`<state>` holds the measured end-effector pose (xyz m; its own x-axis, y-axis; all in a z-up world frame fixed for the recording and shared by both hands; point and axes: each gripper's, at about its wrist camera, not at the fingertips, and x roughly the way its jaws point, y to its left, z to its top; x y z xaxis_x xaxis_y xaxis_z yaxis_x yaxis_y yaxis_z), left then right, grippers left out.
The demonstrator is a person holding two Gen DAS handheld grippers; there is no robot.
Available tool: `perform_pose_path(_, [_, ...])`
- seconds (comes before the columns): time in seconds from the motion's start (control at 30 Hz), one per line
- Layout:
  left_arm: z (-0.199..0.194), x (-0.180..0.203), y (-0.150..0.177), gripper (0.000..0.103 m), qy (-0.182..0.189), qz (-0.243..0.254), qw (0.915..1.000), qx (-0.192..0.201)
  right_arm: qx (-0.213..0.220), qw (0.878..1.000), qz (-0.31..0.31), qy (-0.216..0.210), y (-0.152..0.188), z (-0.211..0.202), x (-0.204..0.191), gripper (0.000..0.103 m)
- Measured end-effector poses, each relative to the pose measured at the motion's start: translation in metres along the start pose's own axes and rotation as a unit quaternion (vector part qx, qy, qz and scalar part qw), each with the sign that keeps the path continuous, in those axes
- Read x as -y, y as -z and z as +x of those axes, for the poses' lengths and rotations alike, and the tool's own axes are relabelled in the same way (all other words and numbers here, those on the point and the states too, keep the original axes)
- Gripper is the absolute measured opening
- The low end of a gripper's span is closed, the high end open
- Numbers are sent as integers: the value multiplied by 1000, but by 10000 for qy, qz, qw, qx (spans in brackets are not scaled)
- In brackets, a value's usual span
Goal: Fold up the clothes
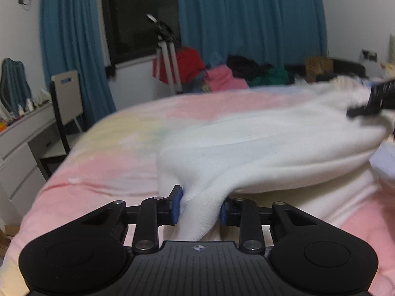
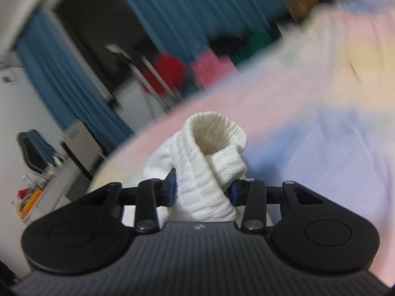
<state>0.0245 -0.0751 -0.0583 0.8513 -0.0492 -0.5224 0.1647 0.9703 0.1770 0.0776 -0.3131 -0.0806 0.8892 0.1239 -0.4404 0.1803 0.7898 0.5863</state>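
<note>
Landmark: the bed (image 1: pixel 103 162), under a pastel pink, yellow and blue sheet; all places below are given from it.
Desk: a white surface (image 1: pixel 27 125) with drawers left of the bed, small items on top, too blurred to name.
Chair: a dark-framed folding chair (image 1: pixel 66 98) between the desk and the bed's left edge.
Curtains: blue curtains (image 1: pixel 246 17) behind the bed, either side of a dark window.
Tripod: a white-legged tripod (image 1: pixel 167 56) beyond the bed's far edge.
Clothes pile: red, pink, black and green clothes (image 1: pixel 222 76) heaped past the far edge.
Left tongs (image 1: pixel 200 206): pinching a bunched fold of the white garment (image 1: pixel 259 148) just above the bed's near side.
White garment: a knit piece stretched across the bed towards its right side, lifted at both ends.
Right tongs (image 2: pixel 203 190): pinching the garment's ribbed cuff (image 2: pixel 209 153), held above the bed; also seen at the left view's right edge (image 1: pixel 372 101).
Writing: none readable; only a small round emblem on each tool body.
</note>
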Motion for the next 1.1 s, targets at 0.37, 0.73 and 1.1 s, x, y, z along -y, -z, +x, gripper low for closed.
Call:
perform_pose_path(0.37, [3, -6, 7, 30, 59, -241, 9990, -371, -1021, 9932, 447, 343, 16, 28, 29, 89])
perform_pose_path(0.73, [-8, -44, -8, 73, 939, -1382, 9824, -833, -1295, 9894, -503, 425, 30, 36, -1, 69])
perform_pose_path(1.1, [25, -107, 18, 97, 1916, -4110, 8844, -1106, -357, 9969, -654, 236, 14, 5, -20, 43])
